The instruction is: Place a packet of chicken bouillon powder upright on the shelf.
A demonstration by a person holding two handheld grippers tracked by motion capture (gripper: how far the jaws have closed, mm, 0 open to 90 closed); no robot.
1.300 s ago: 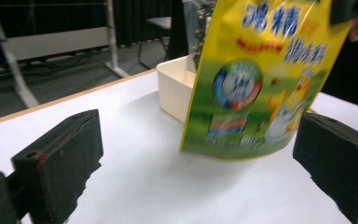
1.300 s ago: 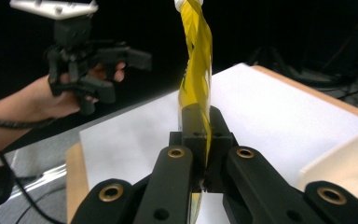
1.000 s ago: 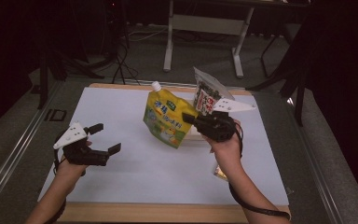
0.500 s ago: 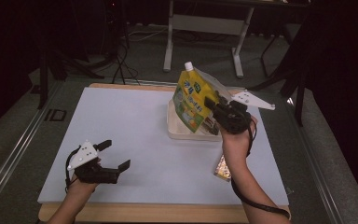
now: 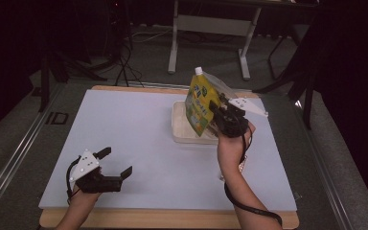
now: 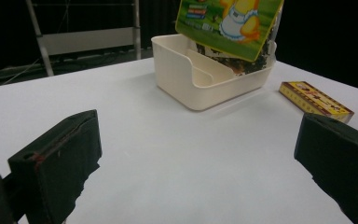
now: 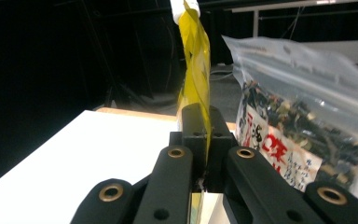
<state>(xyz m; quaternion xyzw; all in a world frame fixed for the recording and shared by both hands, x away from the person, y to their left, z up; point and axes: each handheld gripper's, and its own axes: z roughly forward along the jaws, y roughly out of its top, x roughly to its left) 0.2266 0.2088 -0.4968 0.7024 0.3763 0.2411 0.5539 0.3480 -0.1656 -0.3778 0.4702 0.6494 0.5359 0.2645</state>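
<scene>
Trouble, as we judge it, lies in how the yellow pouch meets the cream bin. Our right claw is pinching the pouch by one thin edge, and the pouch hangs upright with its white cap on top, its lower end at or just inside the bin's rim near the far right of the counter. A clear bag of dark snacks already stands in that bin, just beside the pouch, so room looks tight.

We see three risks. The pouch could catch its bottom corner on the rim and fold instead of sliding in. It could push against the snack bag and tip it out over the back wall. And since the grip is on a narrow seam, the pouch may swing or slip if we lower it at a slant.

Our left claw rests low at the near left of the counter, jaws spread and holding nothing, well apart from the bin, so nothing steadies the bin. A small flat box lies on the counter beside the bin.
</scene>
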